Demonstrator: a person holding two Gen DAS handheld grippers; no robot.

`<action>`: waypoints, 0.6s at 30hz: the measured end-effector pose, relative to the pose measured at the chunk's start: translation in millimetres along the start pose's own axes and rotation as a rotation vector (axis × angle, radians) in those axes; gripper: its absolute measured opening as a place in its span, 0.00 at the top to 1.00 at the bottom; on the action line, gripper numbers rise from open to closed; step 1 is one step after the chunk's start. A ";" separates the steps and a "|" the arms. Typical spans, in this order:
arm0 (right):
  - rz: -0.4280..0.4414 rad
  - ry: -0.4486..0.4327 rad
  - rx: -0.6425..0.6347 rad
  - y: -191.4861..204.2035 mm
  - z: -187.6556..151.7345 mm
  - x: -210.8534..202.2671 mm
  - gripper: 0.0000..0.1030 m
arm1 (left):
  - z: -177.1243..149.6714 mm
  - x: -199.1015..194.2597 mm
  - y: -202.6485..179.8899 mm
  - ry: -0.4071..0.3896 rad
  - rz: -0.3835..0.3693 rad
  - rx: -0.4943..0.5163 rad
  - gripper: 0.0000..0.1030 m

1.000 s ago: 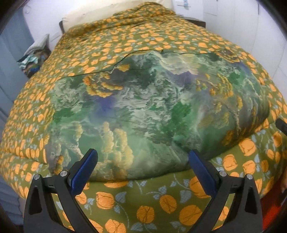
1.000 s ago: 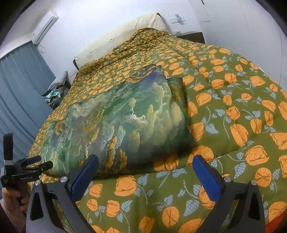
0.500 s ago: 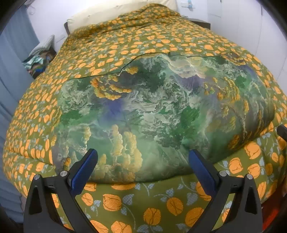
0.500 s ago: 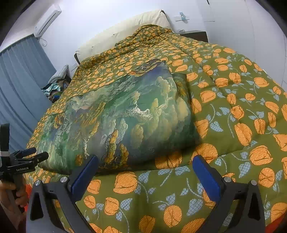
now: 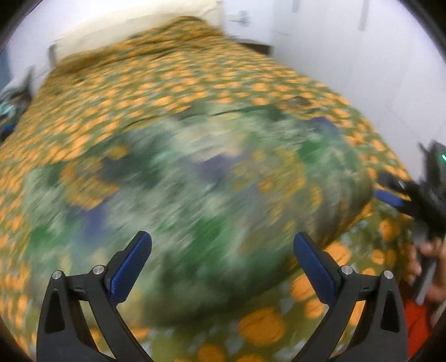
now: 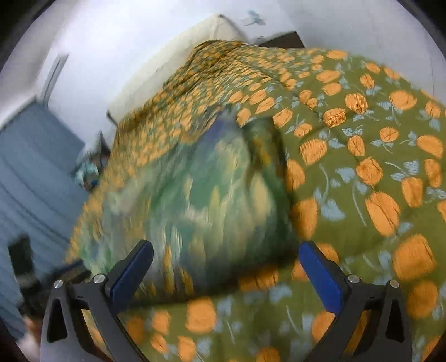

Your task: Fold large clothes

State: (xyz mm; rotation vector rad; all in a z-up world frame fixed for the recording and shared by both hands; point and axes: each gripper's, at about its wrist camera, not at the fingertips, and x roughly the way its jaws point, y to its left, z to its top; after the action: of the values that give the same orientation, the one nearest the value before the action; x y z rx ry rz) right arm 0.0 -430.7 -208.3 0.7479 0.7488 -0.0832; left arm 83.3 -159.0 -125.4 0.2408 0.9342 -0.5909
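Both open grippers, left (image 5: 222,252) and right (image 6: 225,260), swung nearer the folded garment (image 5: 195,200).

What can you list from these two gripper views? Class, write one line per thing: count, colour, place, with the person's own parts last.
Folded garment: one, green with cloud-like print and orange patches, lying on the bed cover ahead of both grippers.
Bed cover: one, olive with orange flowers, spread over the whole bed.
Pillow: one, cream, at the head of the bed.
Curtain: one, blue-grey, left of the bed in the right wrist view.
Walls: white, behind and beside the bed.
Clutter pile: one, mixed colours, blurred, beside the bed by the curtain.
Left gripper: one, black with blue pads, open, holding nothing.
Right gripper: one, black with blue pads, open, holding nothing.
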 end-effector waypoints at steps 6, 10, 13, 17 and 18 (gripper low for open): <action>0.067 0.117 0.165 -25.4 22.5 53.0 0.00 | 13.0 83.3 -13.9 0.125 -0.143 0.014 0.00; 0.042 0.112 0.318 -47.9 17.3 70.3 0.00 | 12.9 94.4 -3.8 0.106 -0.204 -0.017 0.00; 0.075 0.134 0.294 -36.3 11.6 80.0 0.01 | 15.6 93.9 5.7 0.127 -0.270 -0.031 0.00; 0.187 0.185 0.269 -9.0 12.4 80.6 0.63 | 25.7 82.5 26.5 0.151 -0.364 -0.092 0.02; 0.166 0.154 0.210 8.9 16.9 68.6 0.64 | 30.2 73.2 38.2 0.149 -0.399 -0.133 0.03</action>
State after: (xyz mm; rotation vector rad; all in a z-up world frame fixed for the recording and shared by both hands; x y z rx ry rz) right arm 63.7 -422.2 -239.0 1.0229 0.8293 0.0474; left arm 158.9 -168.2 -169.3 -0.0249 1.1722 -0.8817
